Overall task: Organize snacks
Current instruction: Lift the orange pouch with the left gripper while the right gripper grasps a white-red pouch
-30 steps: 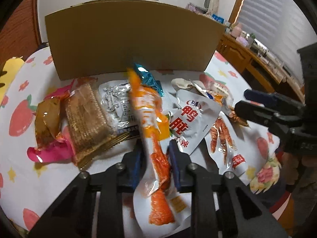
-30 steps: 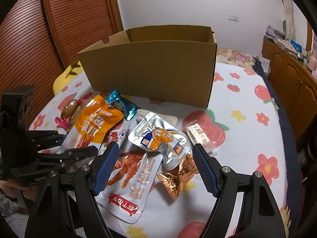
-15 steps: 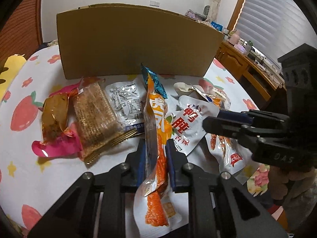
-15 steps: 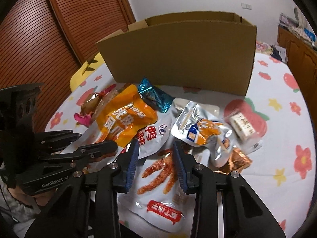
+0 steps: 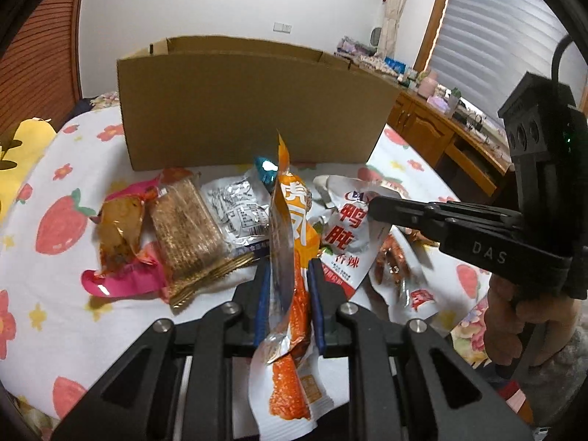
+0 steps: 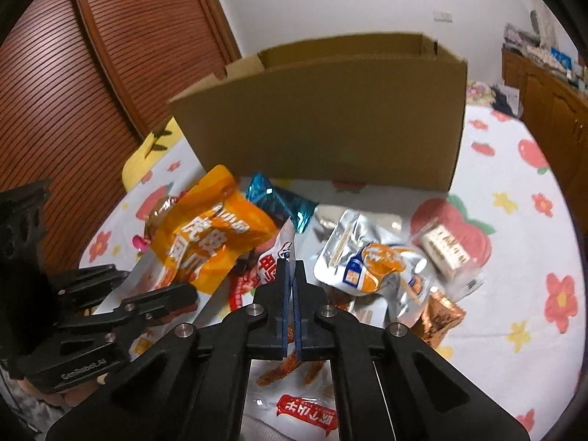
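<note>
My left gripper (image 5: 288,275) is shut on an orange chicken-feet snack pouch (image 5: 290,242) and holds it upright above the bed; the pouch also shows in the right wrist view (image 6: 209,235). My right gripper (image 6: 290,268) is shut on the edge of a white pouch with red characters (image 6: 281,257), which also shows in the left wrist view (image 5: 347,235). An open cardboard box (image 5: 253,103) stands behind the snacks and also shows in the right wrist view (image 6: 330,110).
Loose snacks lie on the strawberry-print sheet (image 5: 55,220): a brown wafer pack (image 5: 187,228), a pink-wrapped snack (image 5: 117,242), a silver pouch (image 6: 371,257), a teal packet (image 6: 275,202), a small cake bar (image 6: 446,250), a copper packet (image 6: 441,316). A wooden cabinet (image 5: 433,132) stands on the right.
My right gripper has shut, from wide open, onto the white pouch's edge. My left gripper has lifted the orange pouch and turned it edge-on.
</note>
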Motion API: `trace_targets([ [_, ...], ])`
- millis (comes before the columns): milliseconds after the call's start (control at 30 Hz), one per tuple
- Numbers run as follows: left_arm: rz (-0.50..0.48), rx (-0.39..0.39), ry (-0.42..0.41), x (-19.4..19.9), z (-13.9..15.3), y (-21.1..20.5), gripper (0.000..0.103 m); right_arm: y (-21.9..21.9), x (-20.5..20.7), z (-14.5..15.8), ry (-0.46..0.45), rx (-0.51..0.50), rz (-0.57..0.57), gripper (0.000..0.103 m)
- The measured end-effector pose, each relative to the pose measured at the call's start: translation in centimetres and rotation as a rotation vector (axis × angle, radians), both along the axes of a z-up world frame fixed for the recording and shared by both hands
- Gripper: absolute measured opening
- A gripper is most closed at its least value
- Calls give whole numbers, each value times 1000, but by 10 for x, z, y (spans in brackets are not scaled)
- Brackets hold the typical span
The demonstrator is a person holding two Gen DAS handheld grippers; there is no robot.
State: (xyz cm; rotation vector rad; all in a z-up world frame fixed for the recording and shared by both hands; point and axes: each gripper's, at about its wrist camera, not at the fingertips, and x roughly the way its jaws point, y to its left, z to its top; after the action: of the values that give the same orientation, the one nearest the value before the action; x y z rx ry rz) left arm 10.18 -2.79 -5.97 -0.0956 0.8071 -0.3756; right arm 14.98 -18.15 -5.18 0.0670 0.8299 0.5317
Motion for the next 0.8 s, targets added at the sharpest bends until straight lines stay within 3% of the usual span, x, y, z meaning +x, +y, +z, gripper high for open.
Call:
trace_targets([
  [333,37,-14,-81,-11,24,15,17,-23,-15,18,-73,46,-55,0],
  [800,59,-6,-152,-21,44,24,17,-43,-40,39,-150,32,-97,0],
])
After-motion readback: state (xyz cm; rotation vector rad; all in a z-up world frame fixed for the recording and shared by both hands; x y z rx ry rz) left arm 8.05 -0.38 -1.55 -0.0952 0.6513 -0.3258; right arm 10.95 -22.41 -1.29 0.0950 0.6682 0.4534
